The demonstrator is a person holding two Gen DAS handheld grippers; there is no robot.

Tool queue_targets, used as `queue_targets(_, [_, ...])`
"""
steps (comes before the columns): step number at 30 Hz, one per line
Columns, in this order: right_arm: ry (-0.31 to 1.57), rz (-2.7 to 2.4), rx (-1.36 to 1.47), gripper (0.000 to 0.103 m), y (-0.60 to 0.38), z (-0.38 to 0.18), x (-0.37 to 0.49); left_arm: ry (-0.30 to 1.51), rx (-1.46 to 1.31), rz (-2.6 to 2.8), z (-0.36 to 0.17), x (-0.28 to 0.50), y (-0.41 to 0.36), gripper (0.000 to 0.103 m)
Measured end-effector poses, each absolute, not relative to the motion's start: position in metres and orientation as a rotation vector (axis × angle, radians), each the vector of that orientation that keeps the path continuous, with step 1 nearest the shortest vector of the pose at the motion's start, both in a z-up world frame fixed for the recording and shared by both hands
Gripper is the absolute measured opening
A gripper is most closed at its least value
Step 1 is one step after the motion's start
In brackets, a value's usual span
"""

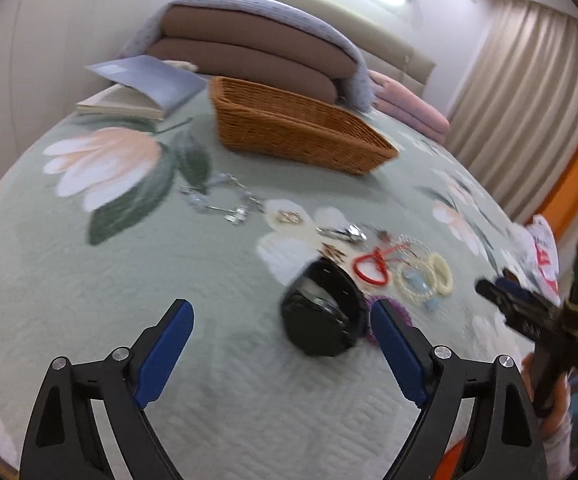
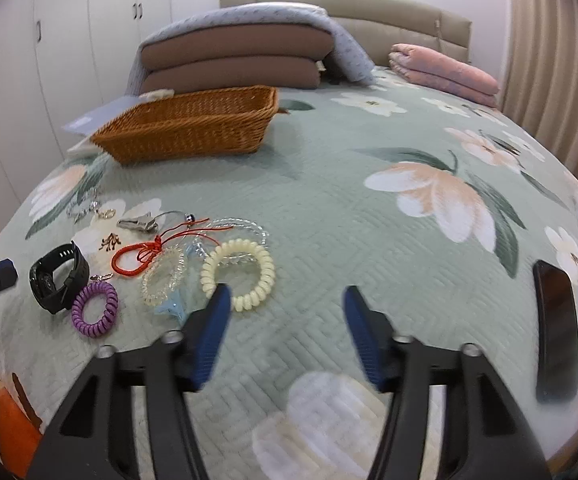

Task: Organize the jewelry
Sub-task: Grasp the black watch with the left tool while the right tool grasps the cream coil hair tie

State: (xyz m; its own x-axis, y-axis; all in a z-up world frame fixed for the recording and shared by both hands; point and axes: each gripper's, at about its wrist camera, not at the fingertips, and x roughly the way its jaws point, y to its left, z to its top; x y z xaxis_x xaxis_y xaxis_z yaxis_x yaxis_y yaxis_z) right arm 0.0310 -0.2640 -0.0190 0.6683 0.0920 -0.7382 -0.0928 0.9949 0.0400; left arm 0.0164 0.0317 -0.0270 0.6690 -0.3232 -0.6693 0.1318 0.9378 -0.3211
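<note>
Lying beside the purple coil [image 2: 94, 309], the watch [image 2: 58, 277] stands on edge.

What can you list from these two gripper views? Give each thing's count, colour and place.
wicker basket: one, brown, far side of the bedspread
smartwatch: one, black, left end of the jewelry pile
spiral hair tie: one, purple, beside the smartwatch
spiral hair tie, cream: one, by the right gripper's left finger
cord bracelet: one, red, mid-pile
keys: one bunch, silver, behind the pile
phone: one, black, far right
book: one, open, left of the basket
left gripper: open, empty
right gripper: open, empty
</note>
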Motion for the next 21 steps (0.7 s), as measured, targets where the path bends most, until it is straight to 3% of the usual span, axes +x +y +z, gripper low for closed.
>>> queue_targets(5, [0.861,0.116,-0.033,0.047,-0.254,-0.029,0.050,0.851,-0.190,-0.271,-0.040,0.013,0.011,0.079])
queue_targets(16, [0.895,0.121,-0.045,0.046,-0.248,-0.043,0.072,0.854,-0.011,-0.183,-0.050,0.020,-0.013,0.077])
queue_targets(21, [0.906,0.124,-0.028,0.046,-0.251,-0.045,0.074,0.823,-0.053,-0.175,-0.042,0.019,0.005,0.077])
